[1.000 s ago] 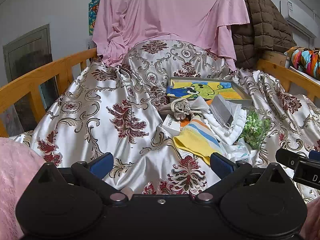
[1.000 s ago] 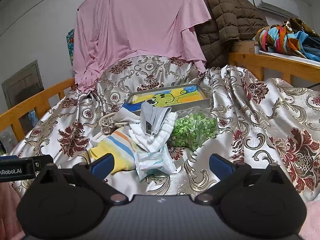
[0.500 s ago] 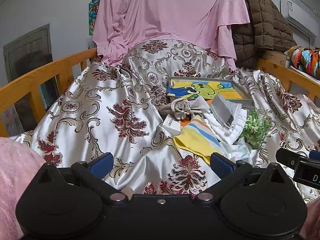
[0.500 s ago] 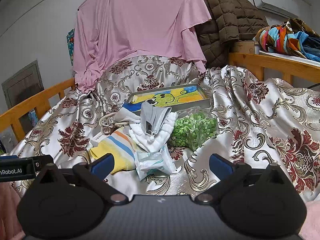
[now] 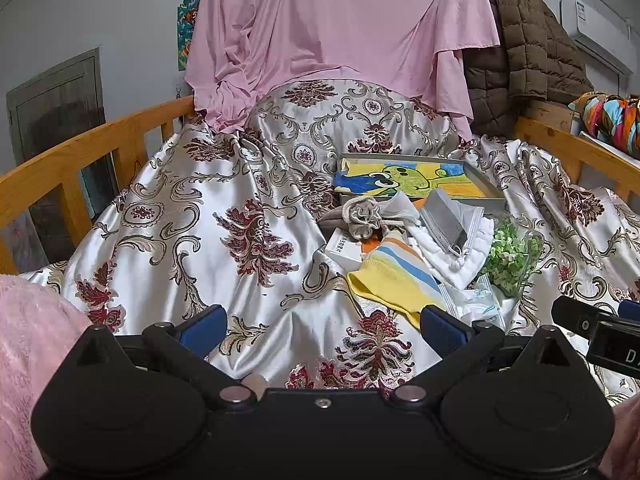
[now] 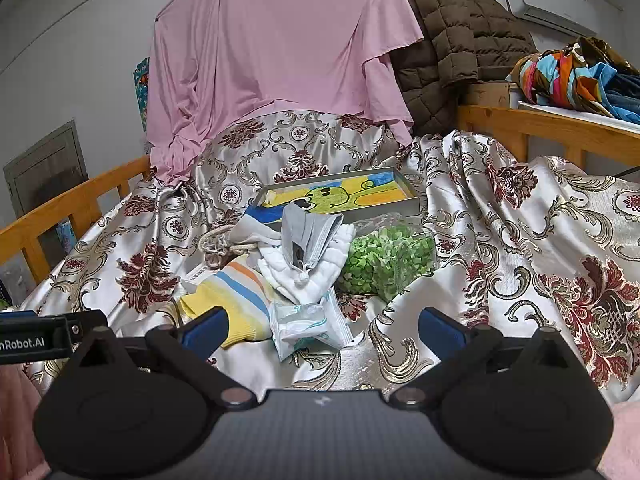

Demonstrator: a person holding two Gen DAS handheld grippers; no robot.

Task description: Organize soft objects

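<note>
A heap of soft things lies on the patterned satin bedspread (image 5: pixel 208 216): a yellow striped sock (image 5: pixel 394 274) (image 6: pixel 236 300), a white fluffy cloth (image 5: pixel 456 252) (image 6: pixel 316 264), a grey face mask (image 5: pixel 448 220) (image 6: pixel 308 228), a beige drawstring pouch (image 5: pixel 362 218) (image 6: pixel 216 242), a clear bag of green bits (image 5: pixel 512 250) (image 6: pixel 388 260) and a plastic packet (image 6: pixel 304 324). My left gripper (image 5: pixel 322 326) is open, low over the spread, left of and short of the heap. My right gripper (image 6: pixel 320 326) is open, with the packet lying between its fingers.
A framed cartoon picture (image 5: pixel 412 180) (image 6: pixel 340 196) lies behind the heap. A small white box (image 5: pixel 346 250) pokes out under the pouch. Wooden rails (image 5: pixel 80 160) (image 6: pixel 552 128) edge both sides. Pink cloth (image 5: pixel 340 32) and a brown quilted jacket (image 6: pixel 452 40) hang at the back.
</note>
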